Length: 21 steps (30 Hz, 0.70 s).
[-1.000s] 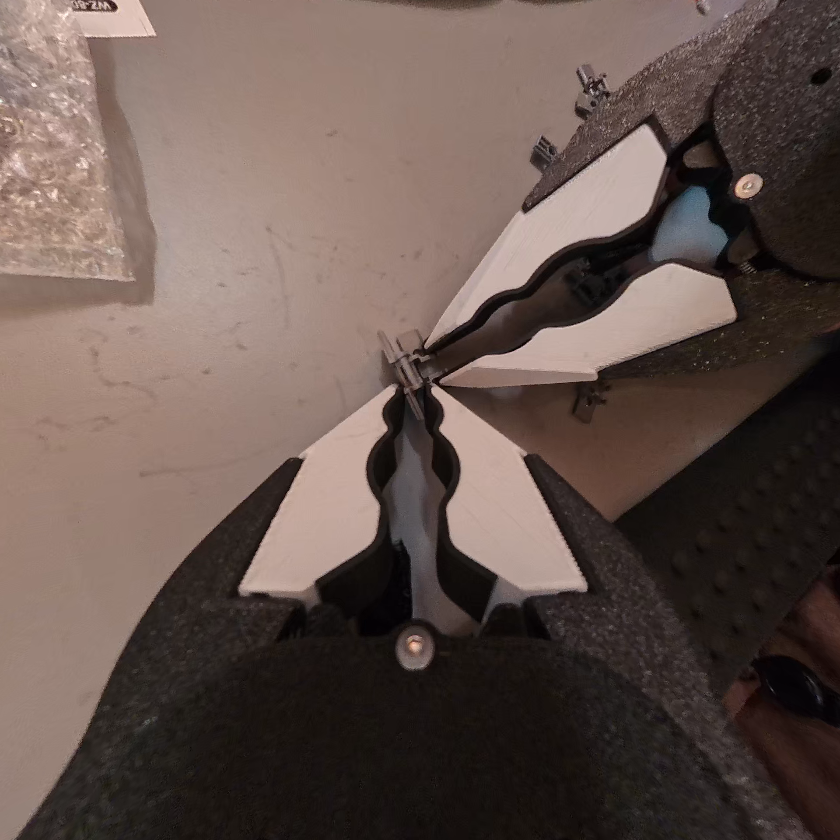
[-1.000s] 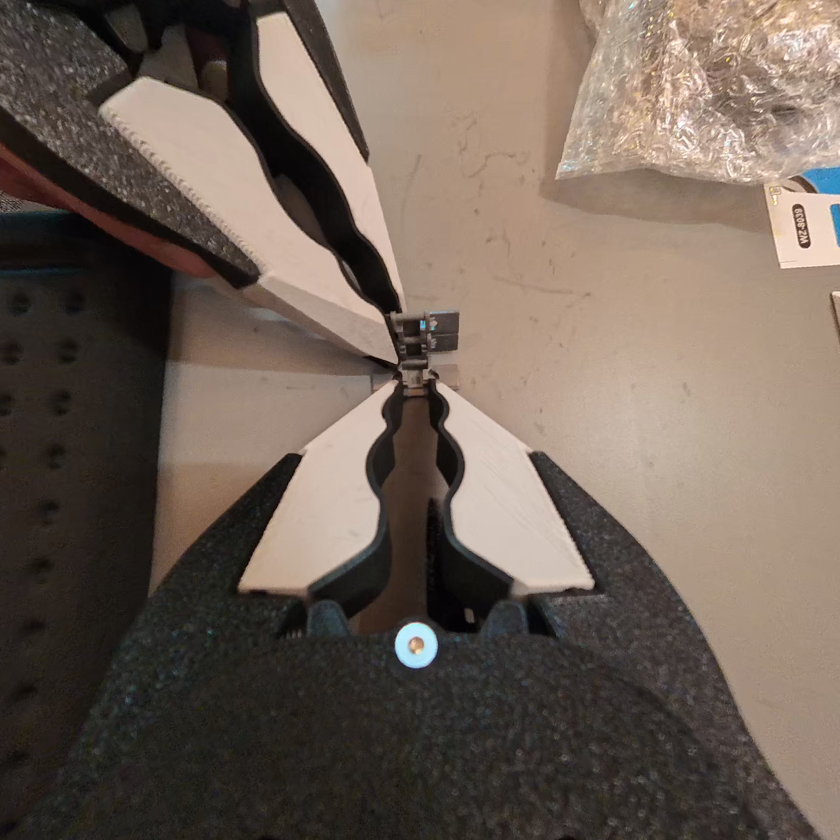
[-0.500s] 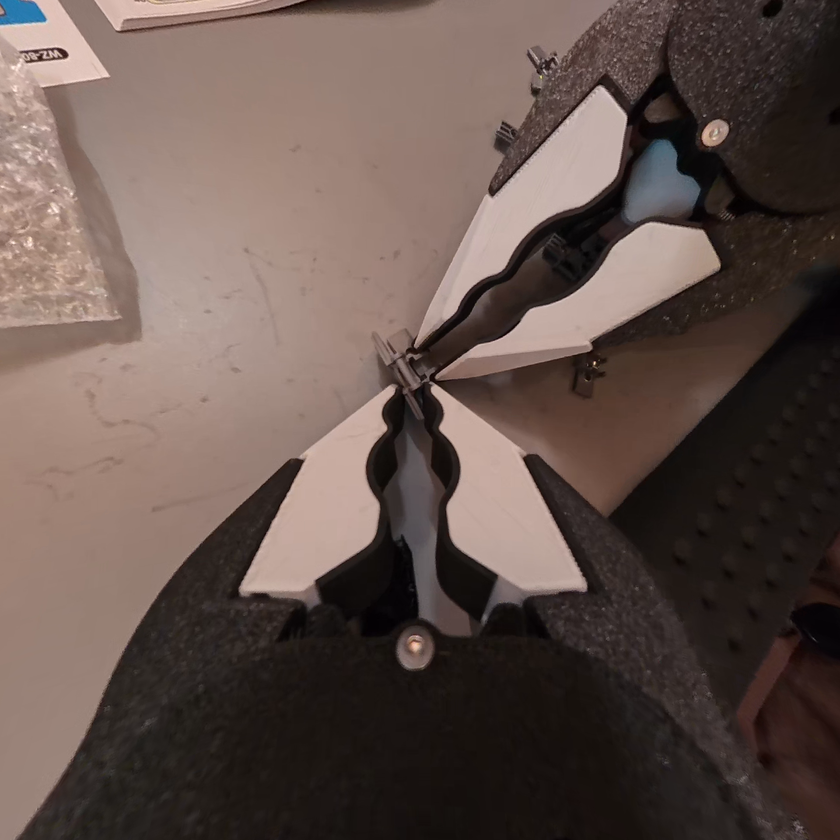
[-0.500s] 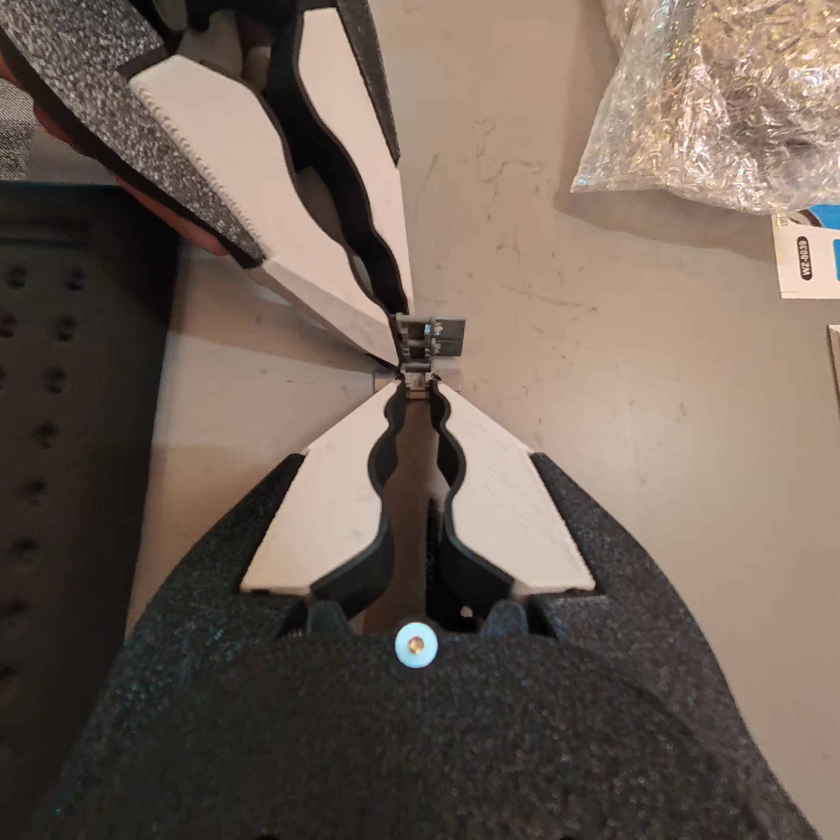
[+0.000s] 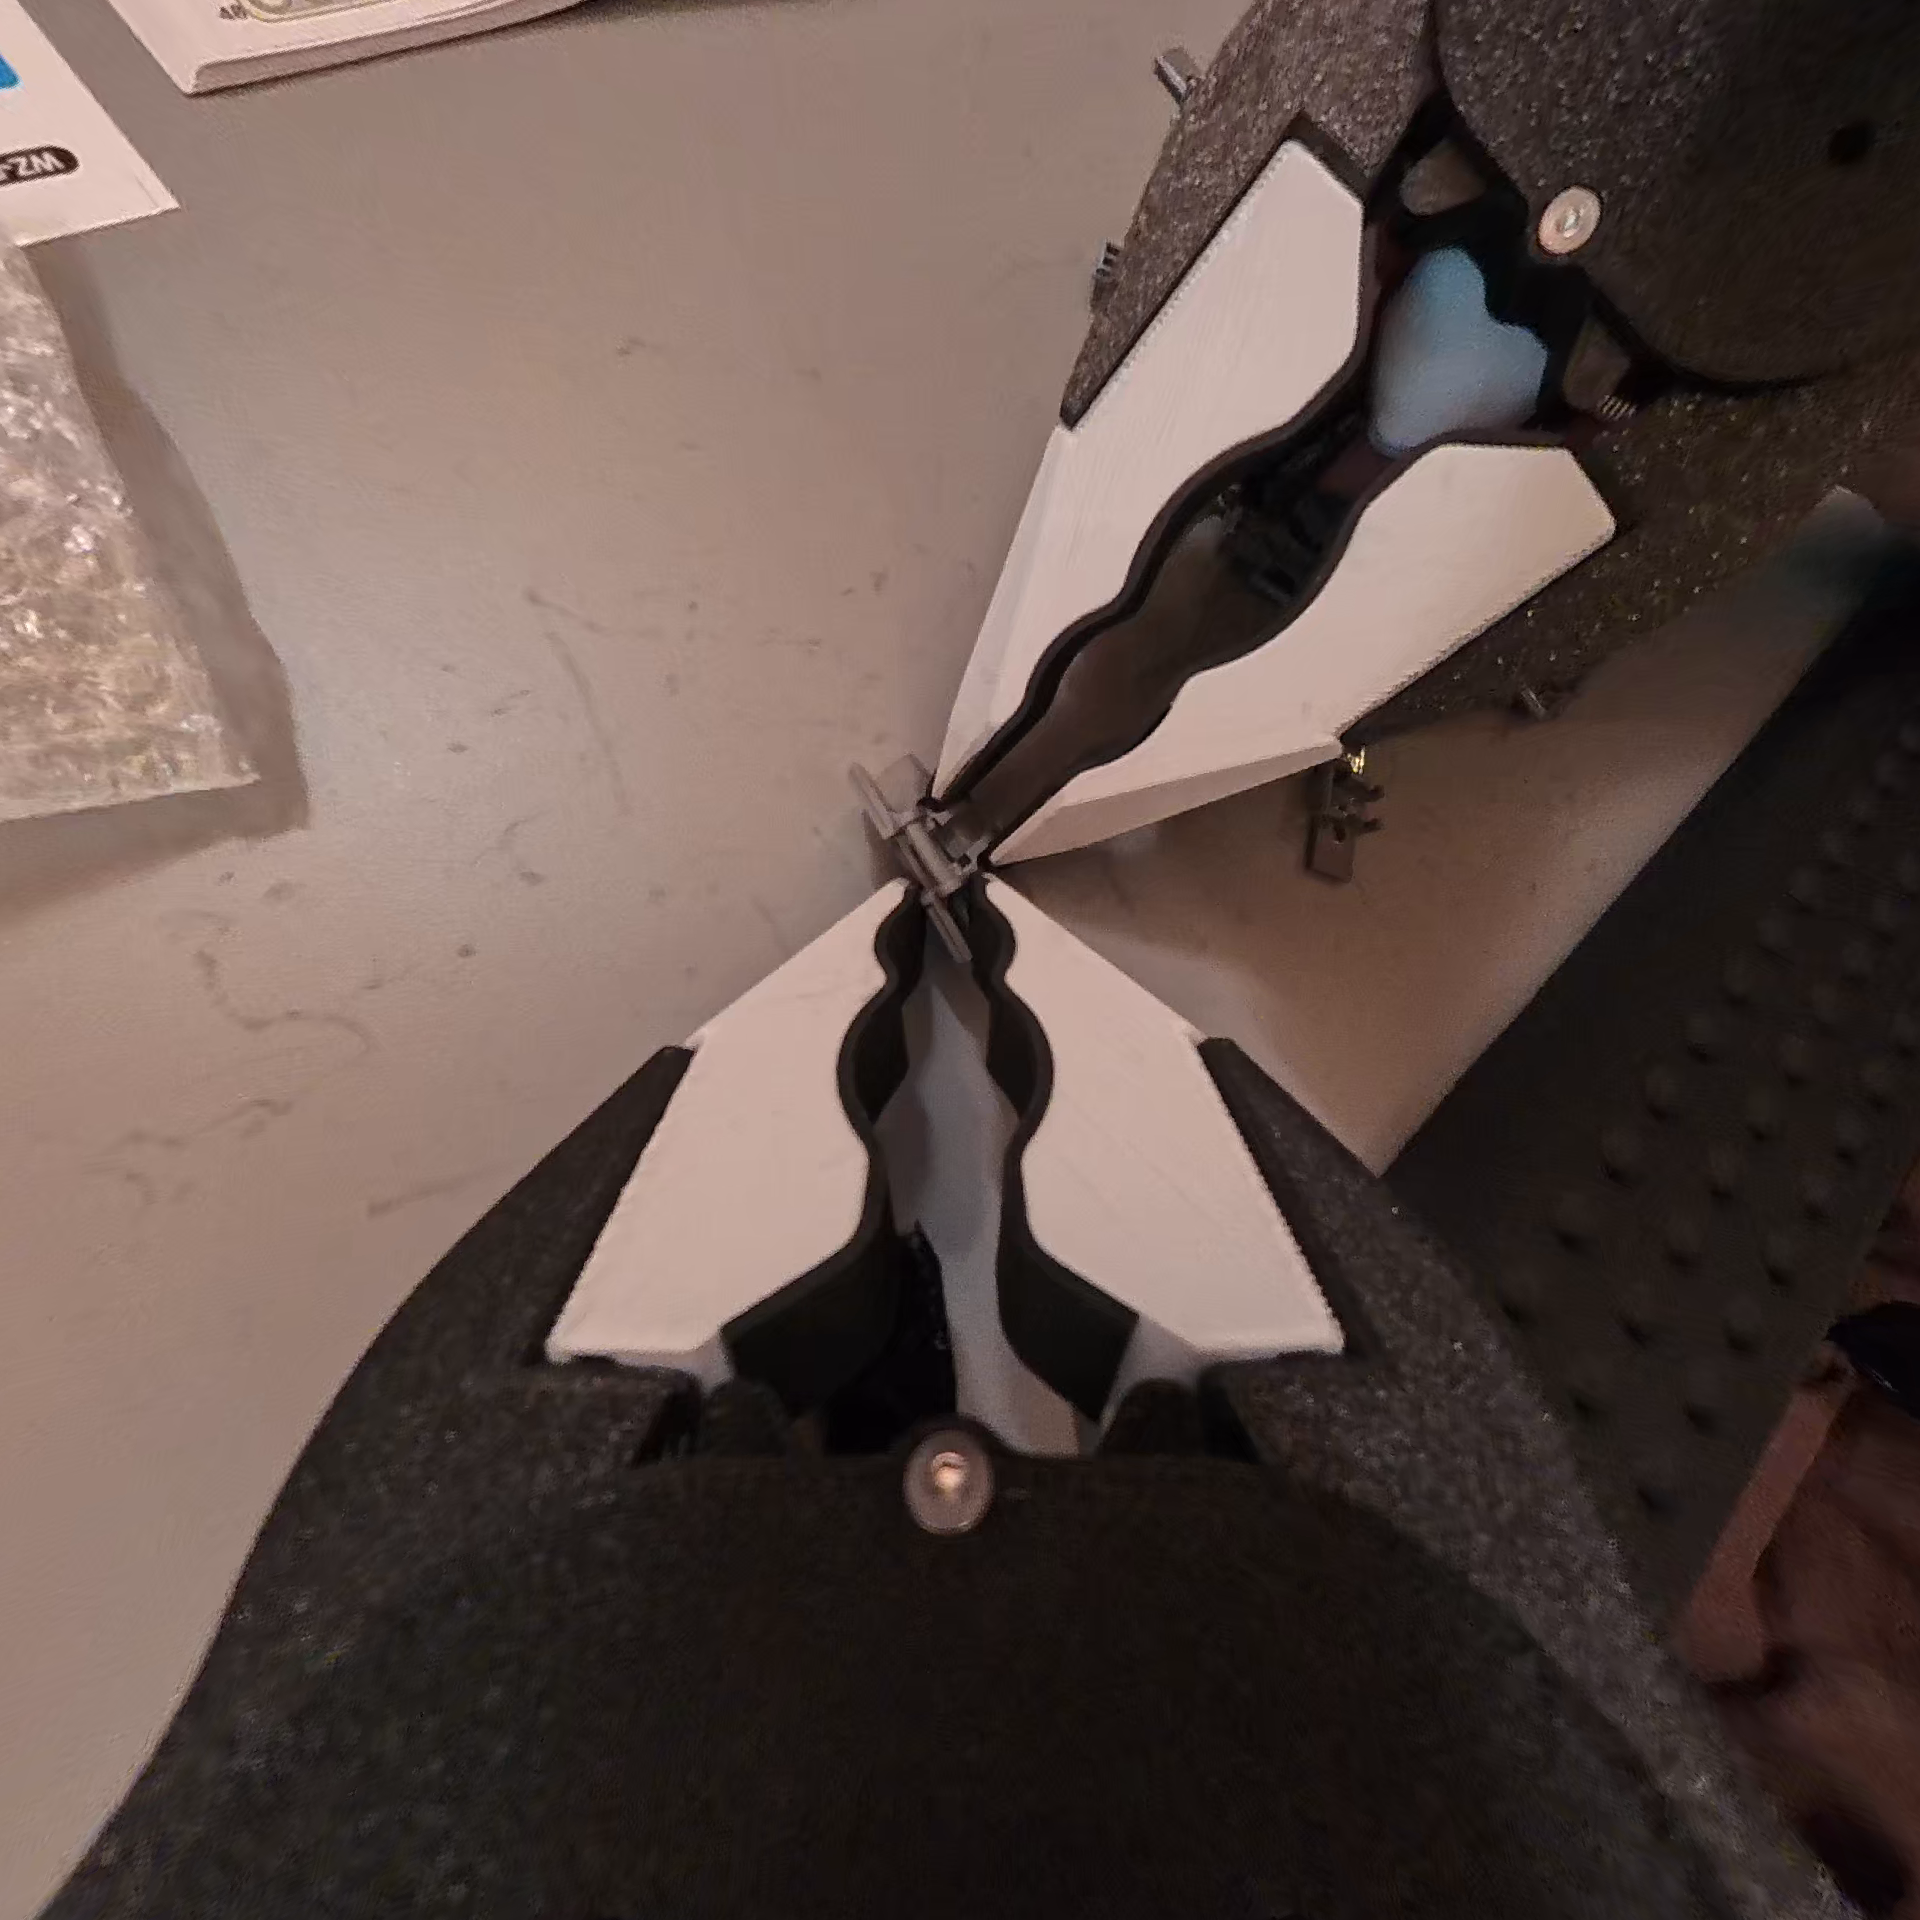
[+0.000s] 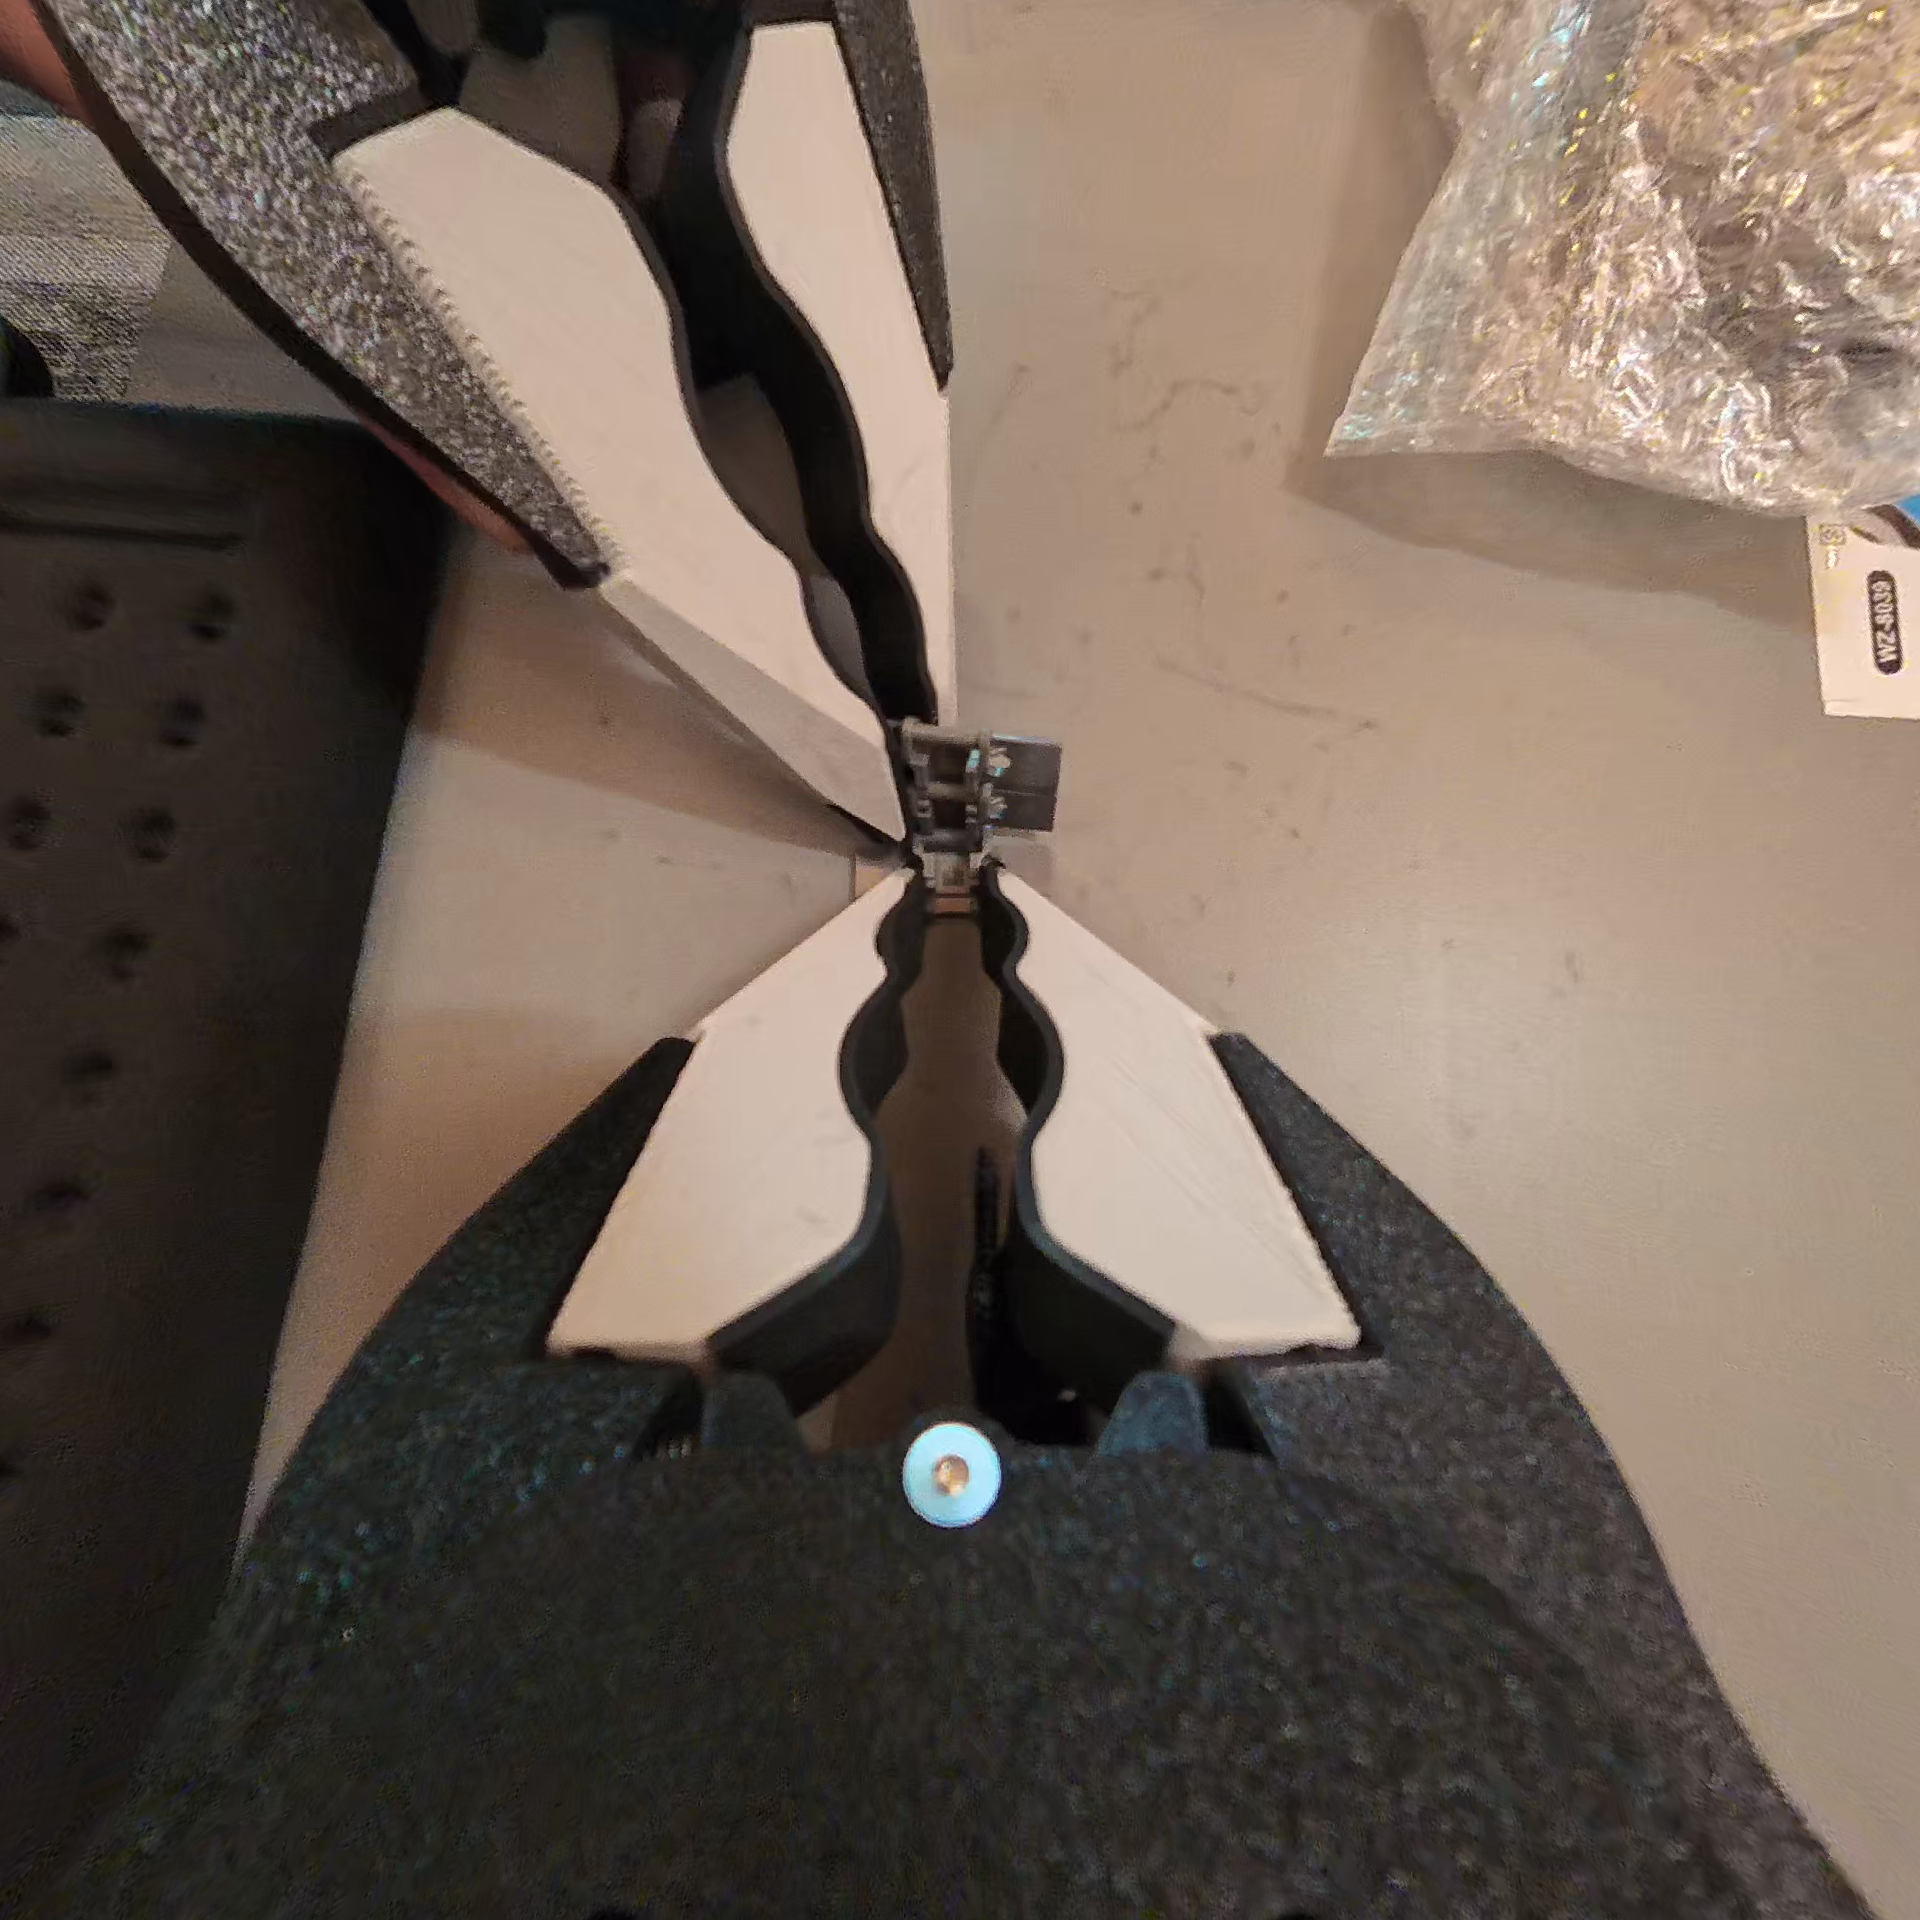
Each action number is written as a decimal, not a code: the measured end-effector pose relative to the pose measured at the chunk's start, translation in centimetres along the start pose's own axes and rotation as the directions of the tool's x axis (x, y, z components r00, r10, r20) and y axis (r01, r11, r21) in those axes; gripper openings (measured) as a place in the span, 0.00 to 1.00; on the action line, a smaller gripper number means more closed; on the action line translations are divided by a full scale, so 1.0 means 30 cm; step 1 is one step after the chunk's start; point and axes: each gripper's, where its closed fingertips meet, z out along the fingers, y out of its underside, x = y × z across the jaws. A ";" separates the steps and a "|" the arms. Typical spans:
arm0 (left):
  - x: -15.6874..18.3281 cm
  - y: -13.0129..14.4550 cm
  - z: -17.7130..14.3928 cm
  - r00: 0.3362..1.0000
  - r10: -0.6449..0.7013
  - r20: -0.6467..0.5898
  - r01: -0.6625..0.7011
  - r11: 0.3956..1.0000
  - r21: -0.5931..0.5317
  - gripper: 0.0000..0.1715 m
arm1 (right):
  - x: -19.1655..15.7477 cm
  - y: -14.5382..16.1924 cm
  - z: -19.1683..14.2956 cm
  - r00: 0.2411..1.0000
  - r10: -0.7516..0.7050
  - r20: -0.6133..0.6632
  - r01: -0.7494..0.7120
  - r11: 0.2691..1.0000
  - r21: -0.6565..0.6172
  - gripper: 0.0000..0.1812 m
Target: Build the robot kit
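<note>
Between the two sets of white fingertips, just above the grey worktop [image 5: 644, 436], sits a small grey plastic assembly [image 6: 971, 795] made of clipped-together pieces. Your left hand-held gripper [image 5: 940, 914] is clenched on one end of it, tips pinched nearly together. Your right hand-held gripper [image 6: 948, 883] is likewise clenched on the other end, and the two tools meet tip to tip at an angle.

In the right wrist view the assembly shows two stacked ribbed sections with flat tabs sticking out to one side, away from both tips. Each tool holds only by the very ends of its fingers, so the hold looks thin to me. If you twist or pull unevenly, the piece may slip out or snap apart at a joint, and a small part could skip across the worktop. Squeezing harder might bend the thin tabs.

A similar loose dark piece [image 5: 1335, 821] lies on the worktop just beside the right tool's fingers, near the edge of a black studded mat [image 5: 1683, 1091]. A sweep of that tool could knock it onto the mat or off the edge. Well apart on the far side rest a crinkled clear plastic bag [image 6: 1683, 229] and a white printed card [image 6: 1870, 634], with a booklet [image 5: 343, 31] beyond.
</note>
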 end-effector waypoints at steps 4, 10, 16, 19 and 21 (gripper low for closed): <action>-0.005 -0.002 0.000 0.997 -0.065 -0.030 0.066 0.998 0.006 0.04 | 0.004 0.001 -0.002 1.000 0.019 -0.007 -0.019 1.000 0.003 0.06; 0.014 -0.080 -0.066 0.996 -0.028 -0.084 0.044 0.981 0.187 0.04 | 0.048 -0.054 -0.143 0.996 0.091 0.002 -0.090 0.985 0.148 0.18; 0.253 -0.173 -0.181 0.922 0.256 -0.290 -0.125 0.907 0.403 0.04 | -0.111 -0.163 -0.321 0.789 0.178 0.588 -0.422 0.853 0.307 0.25; 0.326 -0.183 -0.204 0.883 0.305 -0.357 -0.135 0.893 0.429 0.04 | -0.204 -0.152 -0.351 0.737 0.069 0.673 -0.355 0.886 0.298 0.13; 0.341 -0.182 -0.208 0.878 0.314 -0.360 -0.145 0.893 0.426 0.04 | -0.218 -0.149 -0.361 0.743 0.047 0.667 -0.338 0.888 0.313 0.12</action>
